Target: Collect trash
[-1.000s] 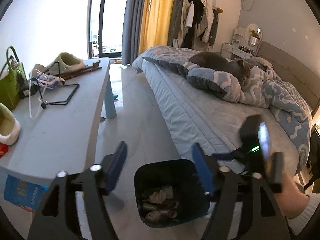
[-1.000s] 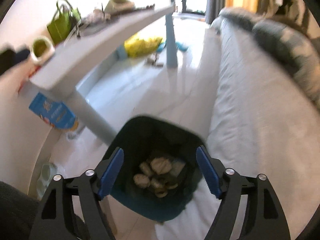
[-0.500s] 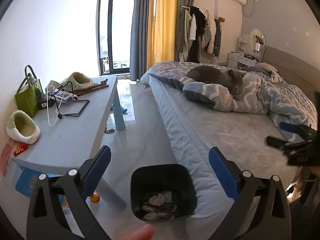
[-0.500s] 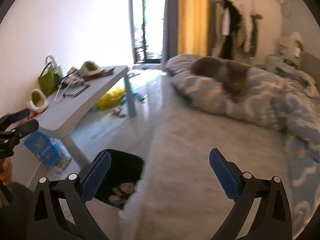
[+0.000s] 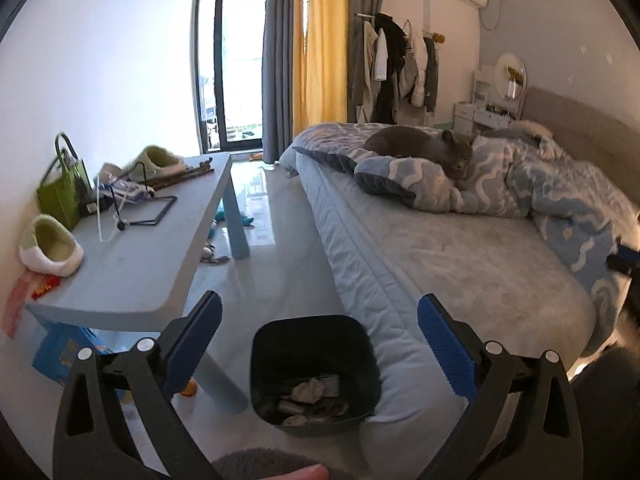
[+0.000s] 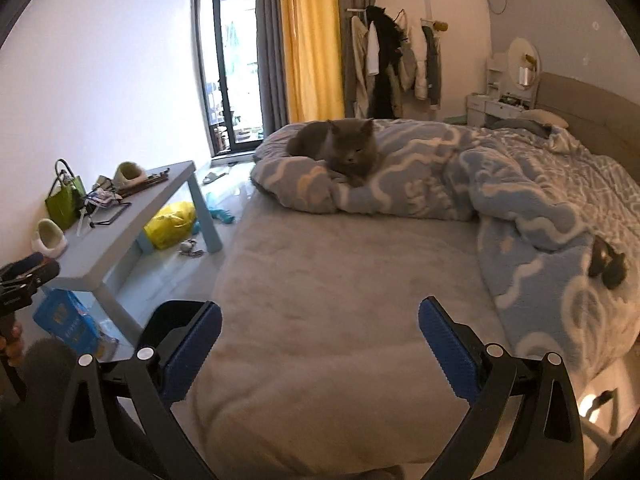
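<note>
A dark bin (image 5: 314, 372) stands on the floor between the grey table and the bed, with crumpled paper trash (image 5: 308, 392) in its bottom. My left gripper (image 5: 320, 344) is open and empty, held above and just in front of the bin. My right gripper (image 6: 320, 344) is open and empty, held over the foot of the bed; the bin's rim (image 6: 172, 320) shows just behind its left finger. The left gripper also shows at the left edge of the right wrist view (image 6: 24, 276).
A grey low table (image 5: 132, 264) holds slippers, a green bag (image 5: 62, 196) and a wire stand. A grey cat (image 6: 340, 148) lies on the blue quilt on the bed (image 6: 348, 300). A yellow bag (image 6: 170, 220) and a blue pack (image 6: 66, 320) lie under the table.
Both grippers have risen and pulled back from the bin. The right gripper has swung from over the bin to over the bed. The left gripper's jaws have opened wider.
</note>
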`<action>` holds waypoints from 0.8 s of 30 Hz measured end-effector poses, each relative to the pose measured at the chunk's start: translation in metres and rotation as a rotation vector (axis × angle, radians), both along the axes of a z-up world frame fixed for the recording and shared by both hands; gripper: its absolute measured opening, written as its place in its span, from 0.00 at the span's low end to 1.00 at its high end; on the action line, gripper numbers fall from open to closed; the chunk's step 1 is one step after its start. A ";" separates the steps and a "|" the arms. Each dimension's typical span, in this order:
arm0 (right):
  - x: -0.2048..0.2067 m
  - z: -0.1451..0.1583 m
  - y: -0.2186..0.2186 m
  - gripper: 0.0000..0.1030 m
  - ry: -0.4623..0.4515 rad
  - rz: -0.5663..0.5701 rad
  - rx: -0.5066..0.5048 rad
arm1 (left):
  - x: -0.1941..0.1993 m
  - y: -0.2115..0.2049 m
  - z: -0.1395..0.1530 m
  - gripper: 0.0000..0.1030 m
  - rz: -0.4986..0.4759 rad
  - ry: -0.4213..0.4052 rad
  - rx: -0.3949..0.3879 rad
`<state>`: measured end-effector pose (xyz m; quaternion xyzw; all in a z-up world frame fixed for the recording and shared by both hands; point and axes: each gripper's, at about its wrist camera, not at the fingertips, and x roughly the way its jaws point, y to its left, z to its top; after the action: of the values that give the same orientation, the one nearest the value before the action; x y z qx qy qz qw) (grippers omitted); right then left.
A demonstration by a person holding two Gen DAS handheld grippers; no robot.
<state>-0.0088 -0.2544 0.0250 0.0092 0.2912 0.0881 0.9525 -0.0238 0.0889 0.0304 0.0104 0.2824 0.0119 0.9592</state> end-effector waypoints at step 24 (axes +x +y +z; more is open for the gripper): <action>-0.010 -0.001 0.002 0.97 -0.021 0.095 0.092 | 0.002 -0.006 -0.013 0.97 0.017 0.023 -0.012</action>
<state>-0.0186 -0.2525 0.0243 0.0383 0.2768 0.1466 0.9489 -0.0222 0.0828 0.0173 0.0023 0.2934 0.0180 0.9558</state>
